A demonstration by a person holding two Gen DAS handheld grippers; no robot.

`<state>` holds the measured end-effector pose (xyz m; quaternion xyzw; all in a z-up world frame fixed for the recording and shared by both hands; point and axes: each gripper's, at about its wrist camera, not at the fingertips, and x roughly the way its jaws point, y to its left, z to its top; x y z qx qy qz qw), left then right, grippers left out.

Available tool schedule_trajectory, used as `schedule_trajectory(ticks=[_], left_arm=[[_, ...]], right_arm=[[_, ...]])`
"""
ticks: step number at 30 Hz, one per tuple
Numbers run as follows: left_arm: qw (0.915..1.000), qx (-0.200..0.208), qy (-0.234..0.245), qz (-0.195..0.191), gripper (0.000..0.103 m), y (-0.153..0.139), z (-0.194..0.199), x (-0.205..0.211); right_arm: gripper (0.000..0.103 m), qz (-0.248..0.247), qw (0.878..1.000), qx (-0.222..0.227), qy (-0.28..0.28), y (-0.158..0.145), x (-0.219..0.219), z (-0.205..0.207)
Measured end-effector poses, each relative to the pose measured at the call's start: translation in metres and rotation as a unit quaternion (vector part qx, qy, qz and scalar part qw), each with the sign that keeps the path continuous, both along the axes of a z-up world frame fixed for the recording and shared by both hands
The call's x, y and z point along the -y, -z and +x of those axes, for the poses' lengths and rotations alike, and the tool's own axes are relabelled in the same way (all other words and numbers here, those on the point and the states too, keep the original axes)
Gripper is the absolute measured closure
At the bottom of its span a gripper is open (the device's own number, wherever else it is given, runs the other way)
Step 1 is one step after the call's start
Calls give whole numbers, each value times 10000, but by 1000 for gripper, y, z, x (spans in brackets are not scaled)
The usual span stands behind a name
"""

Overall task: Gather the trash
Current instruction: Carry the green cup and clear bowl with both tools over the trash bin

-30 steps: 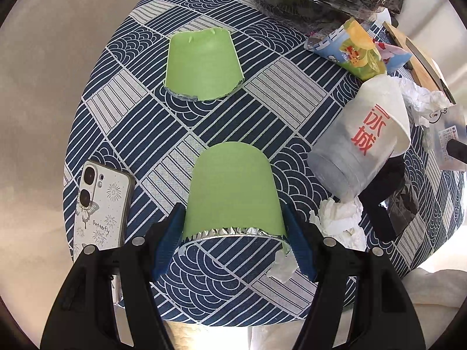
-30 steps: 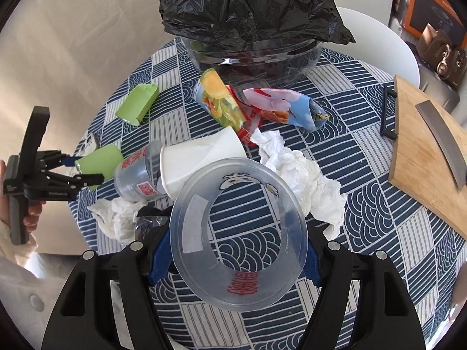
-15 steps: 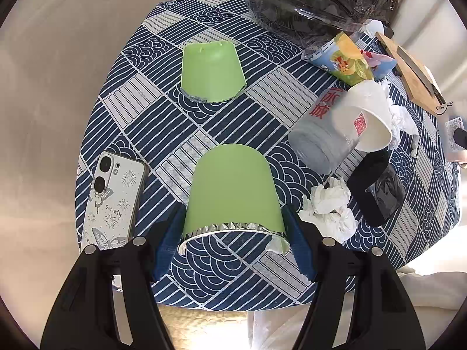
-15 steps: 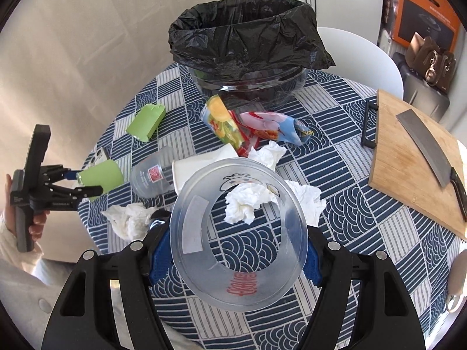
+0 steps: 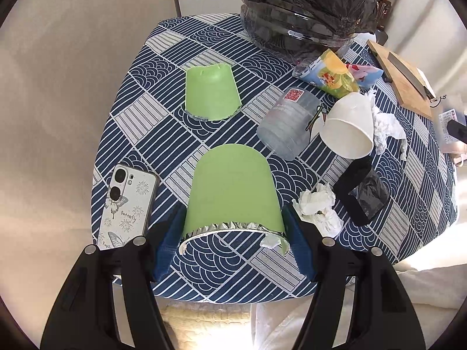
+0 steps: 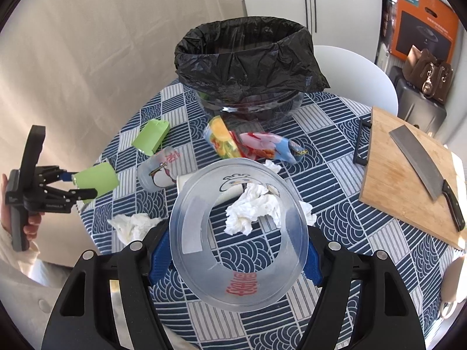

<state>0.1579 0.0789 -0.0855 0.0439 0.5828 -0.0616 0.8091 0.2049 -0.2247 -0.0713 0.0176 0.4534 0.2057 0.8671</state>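
My left gripper (image 5: 233,250) is shut on a green foil-rimmed cup (image 5: 233,192), held above the table's near edge; it also shows in the right wrist view (image 6: 96,179). My right gripper (image 6: 233,258) is shut on a clear plastic cup (image 6: 239,233), held above the table. A bin lined with a black bag (image 6: 245,58) stands at the far side (image 5: 306,5). A second green cup (image 5: 211,93), a clear cup (image 5: 289,122), a white paper cup (image 5: 347,128), snack wrappers (image 6: 248,144) and crumpled tissues (image 6: 251,211) lie on the table.
A phone (image 5: 127,204) lies at the table's left edge. A wooden cutting board (image 6: 408,180) with a cleaver (image 6: 423,160) lies at the right. A black packet (image 5: 362,192) lies near the tissues. A white chair (image 6: 356,78) stands behind the table.
Both grippers have lifted and pulled back with their cups, so more of the table and the bin shows in both views.
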Motion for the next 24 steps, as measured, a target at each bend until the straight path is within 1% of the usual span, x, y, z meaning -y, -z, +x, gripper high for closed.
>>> schedule_trajectory(ticks=[8,12,19,24], left_arm=[[9996,283,24,43,36,-25,7,0],[9985,539,-2,-81,36,-45,11,-3],[9961,870,142,-35,36,-75,24,-1],[9934,1115,238,-101,36,-92,40,4]], right_arm=[[36,-43,9997,244,-81,-20,-1,8],[36,-75,9992,370,-110,-31,-3,13],[36,-135,9981,586,-120,-50,-7,25],[36,-134,9967,801,-99,-69,-7,36]])
